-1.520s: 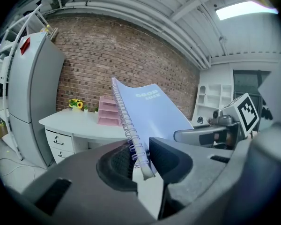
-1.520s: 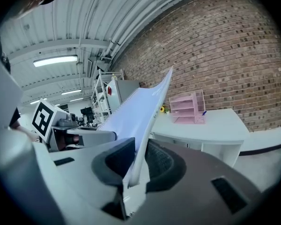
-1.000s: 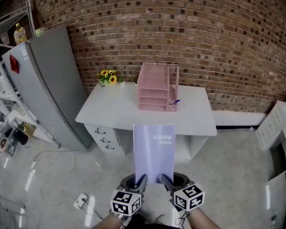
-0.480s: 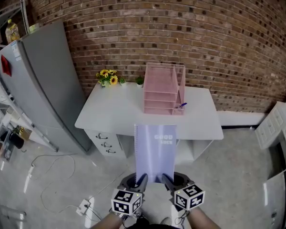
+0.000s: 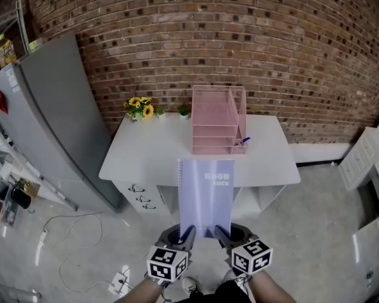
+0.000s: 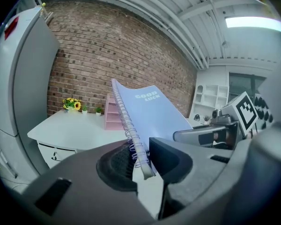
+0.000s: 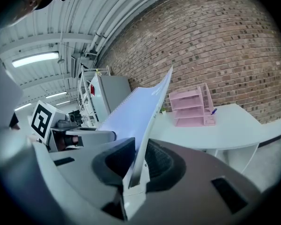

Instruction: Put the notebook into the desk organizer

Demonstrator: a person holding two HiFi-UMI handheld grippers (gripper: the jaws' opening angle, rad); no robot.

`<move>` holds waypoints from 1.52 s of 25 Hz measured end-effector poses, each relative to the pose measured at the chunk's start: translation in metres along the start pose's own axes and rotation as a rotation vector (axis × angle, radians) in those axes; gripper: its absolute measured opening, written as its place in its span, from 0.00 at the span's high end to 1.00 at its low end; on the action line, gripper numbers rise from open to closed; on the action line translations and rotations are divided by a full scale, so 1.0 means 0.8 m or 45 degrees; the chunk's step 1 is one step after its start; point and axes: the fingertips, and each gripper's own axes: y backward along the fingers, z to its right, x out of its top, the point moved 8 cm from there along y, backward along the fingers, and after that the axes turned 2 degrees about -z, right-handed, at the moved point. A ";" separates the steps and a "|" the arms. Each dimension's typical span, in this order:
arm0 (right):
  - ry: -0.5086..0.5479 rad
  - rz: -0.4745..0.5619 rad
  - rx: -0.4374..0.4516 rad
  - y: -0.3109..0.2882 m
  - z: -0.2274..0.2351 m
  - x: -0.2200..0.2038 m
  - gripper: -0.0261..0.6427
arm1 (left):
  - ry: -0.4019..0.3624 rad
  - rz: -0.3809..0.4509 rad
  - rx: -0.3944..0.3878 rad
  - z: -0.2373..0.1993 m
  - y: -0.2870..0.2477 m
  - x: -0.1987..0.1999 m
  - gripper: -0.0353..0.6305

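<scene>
- Refrigerator (image 5: 57,118) at far left; it sits nearer the head view's left edge than a second ago.
- Sunflowers (image 5: 139,106) at the white desk's (image 5: 145,153) back-left corner.
- Left gripper (image 5: 187,235): jaws clamped on the spiral-bound near corner of the notebook (image 5: 206,194).
- Notebook: lilac cover, "GOOD LUCK" printed on it. Held in the air, its far edge now over the desk's front edge, where earlier it stopped short. It is outside the pink desk organizer (image 5: 218,115).
- Organizer stands at the desk's back edge, a blue pen (image 5: 242,141) at its right side.
- Right gripper (image 5: 220,235): jaws clamped on the notebook's other near corner.
</scene>
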 end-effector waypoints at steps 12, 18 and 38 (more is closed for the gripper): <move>-0.012 -0.016 0.054 -0.033 0.049 0.019 0.86 | 0.024 -0.009 0.051 -0.014 -0.049 0.016 0.82; -0.036 -0.045 0.110 -0.060 0.108 0.032 0.86 | 0.049 -0.031 0.103 -0.018 -0.103 0.029 0.82; -0.128 -0.175 0.240 -0.136 0.290 0.059 0.86 | 0.154 -0.118 0.237 -0.024 -0.282 0.053 0.82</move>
